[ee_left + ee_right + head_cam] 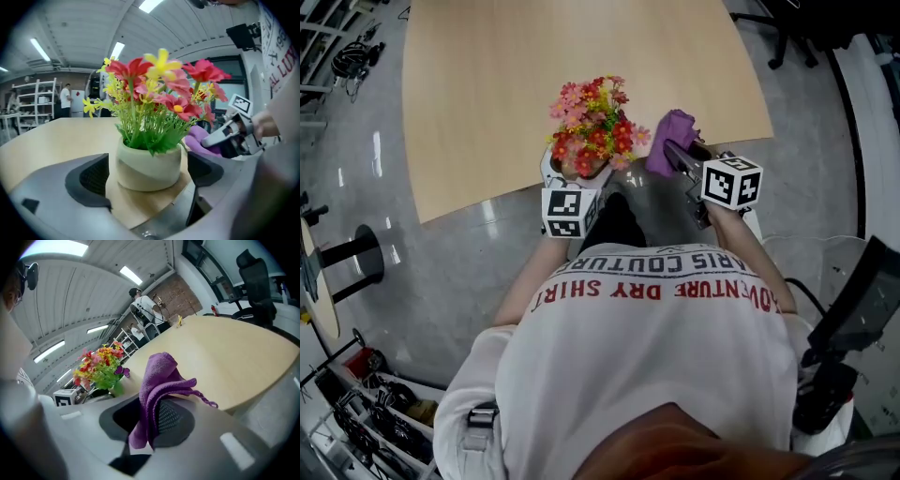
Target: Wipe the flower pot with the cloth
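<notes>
A pale green flower pot (pixel 147 164) with red, pink and yellow flowers (pixel 592 117) stands upright on the wooden table (pixel 487 94), close to its near edge. My left gripper (pixel 147 174) is open, with one jaw on each side of the pot and a narrow gap showing at both. The pot (pixel 589 167) sits just ahead of that gripper's marker cube (pixel 567 211). Just right of the pot, my right gripper (pixel 150 420) is shut on a purple cloth (pixel 159 380). The cloth (pixel 670 131) bunches up above the jaws, a little apart from the flowers.
The table's curved near edge (pixel 469 208) runs under both grippers, with grey floor below. A black office chair (pixel 255 287) stands beyond the far right corner. People (pixel 143 305) and shelving (pixel 33 101) are far behind. A black stand (pixel 356 258) is on the floor to the left.
</notes>
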Demonstrator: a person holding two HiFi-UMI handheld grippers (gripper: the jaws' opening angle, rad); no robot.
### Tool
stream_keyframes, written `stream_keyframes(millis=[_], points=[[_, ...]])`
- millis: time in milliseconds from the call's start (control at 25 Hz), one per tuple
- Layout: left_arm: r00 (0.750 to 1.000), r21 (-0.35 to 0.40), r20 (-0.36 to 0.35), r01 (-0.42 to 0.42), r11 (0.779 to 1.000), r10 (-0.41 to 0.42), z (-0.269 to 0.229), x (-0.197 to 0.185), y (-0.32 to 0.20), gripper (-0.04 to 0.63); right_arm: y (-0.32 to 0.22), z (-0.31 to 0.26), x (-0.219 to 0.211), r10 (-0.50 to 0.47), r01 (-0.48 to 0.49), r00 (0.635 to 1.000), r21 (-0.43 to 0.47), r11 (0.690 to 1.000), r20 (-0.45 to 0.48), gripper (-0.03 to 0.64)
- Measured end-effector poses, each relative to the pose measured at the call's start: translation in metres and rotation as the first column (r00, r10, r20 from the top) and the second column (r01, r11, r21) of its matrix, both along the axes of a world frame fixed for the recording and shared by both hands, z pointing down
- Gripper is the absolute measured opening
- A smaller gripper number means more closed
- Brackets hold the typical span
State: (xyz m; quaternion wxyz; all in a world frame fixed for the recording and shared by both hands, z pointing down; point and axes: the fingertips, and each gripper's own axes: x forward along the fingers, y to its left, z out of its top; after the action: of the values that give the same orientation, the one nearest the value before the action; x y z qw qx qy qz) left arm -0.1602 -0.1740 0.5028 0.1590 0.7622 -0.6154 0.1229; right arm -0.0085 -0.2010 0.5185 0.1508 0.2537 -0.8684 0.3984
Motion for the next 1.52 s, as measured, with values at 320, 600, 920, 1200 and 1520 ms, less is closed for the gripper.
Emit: stream_keyframes(millis=[320,600,920,1200,1520], points=[[0.978,0.004,0.04,0.206,0.979,-0.206,0.005,0.013,0.003,0.523,0.06,-0.01,0.055,0.044,-0.044,0.999,-0.001,0.999,-0.019,0.048],[0.953,-0.008,0.047,0.301,0.953,-0.301,0.007,0.012,0.001,0.523,0.085,-0.018,0.075,0.048,-0.047,0.999,0.02,0.999,-0.02,0.048],[0.966,-0.011,0.108,0.238,0.971,-0.236,0.009,0.008,0.0,0.485,0.087,-0.017,0.071,0.032,-0.032,0.999,0.023,0.999,-0.014,0.048],[0.993,-0.014,0.11,0.052,0.999,-0.05,0.003,0.012,0.006,0.482,0.076,-0.034,0.049,-0.012,0.011,1.0,0.052,0.999,0.015,0.048],[0.968,-0.015,0.099,-0.231,0.973,0.231,0.003,0.02,-0.002,0.48,0.025,-0.054,0.006,-0.119,0.112,0.992,0.113,0.987,0.051,0.048]])
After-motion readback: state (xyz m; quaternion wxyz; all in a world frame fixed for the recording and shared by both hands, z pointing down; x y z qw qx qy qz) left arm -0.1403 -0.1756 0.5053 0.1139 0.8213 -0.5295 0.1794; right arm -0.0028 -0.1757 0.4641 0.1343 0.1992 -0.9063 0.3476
